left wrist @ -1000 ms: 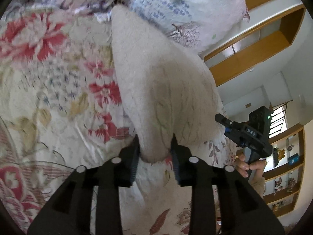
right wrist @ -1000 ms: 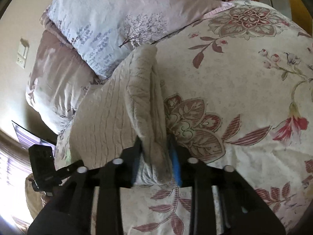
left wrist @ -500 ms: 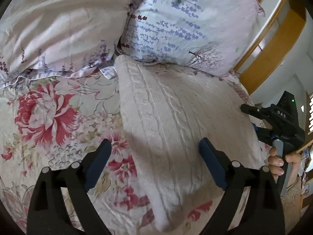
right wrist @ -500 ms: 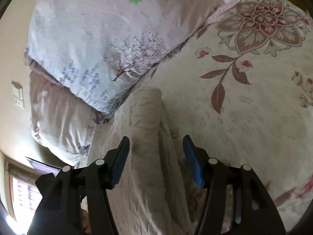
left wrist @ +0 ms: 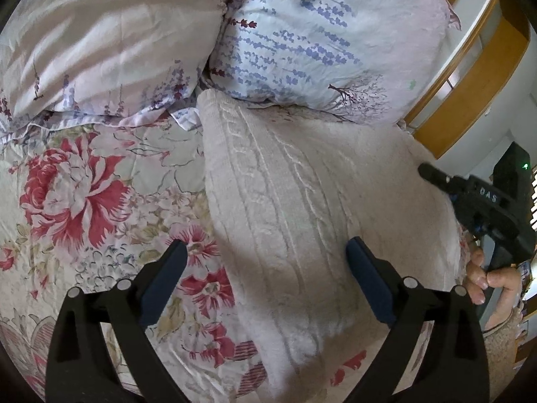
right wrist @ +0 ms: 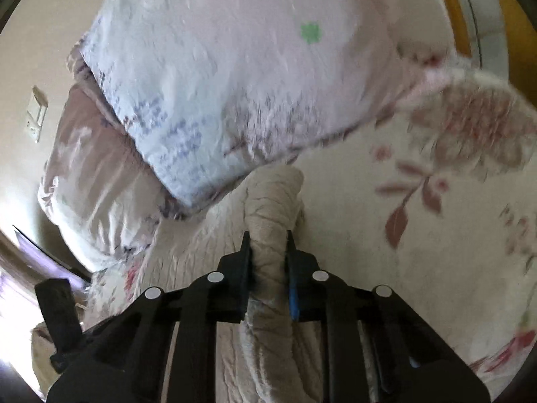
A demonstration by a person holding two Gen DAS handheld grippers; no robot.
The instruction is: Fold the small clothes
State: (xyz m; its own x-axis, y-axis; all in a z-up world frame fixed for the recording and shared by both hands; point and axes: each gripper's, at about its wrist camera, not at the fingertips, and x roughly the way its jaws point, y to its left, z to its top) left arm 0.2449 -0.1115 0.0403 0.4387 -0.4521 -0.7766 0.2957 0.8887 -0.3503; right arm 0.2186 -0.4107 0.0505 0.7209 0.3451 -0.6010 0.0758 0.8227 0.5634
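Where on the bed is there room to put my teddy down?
The flowered blanket is bare between the cream sweater and the pillows. In the right wrist view, there is more bare blanket on the sweater's other side, below the pillow edge. It is crowded where the sweater touches the lavender pillow, and where the right gripper pinches it.

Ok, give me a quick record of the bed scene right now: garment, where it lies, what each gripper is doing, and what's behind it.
garment: cream cable-knit sweater
surface: floral bedspread
left gripper: open, jaws just widened, above the sweater without touching it
right gripper: jaws just closed, pinching a bunched fold of the sweater
behind: lavender-print pillow at the sweater's far edge, pink pillow beside it
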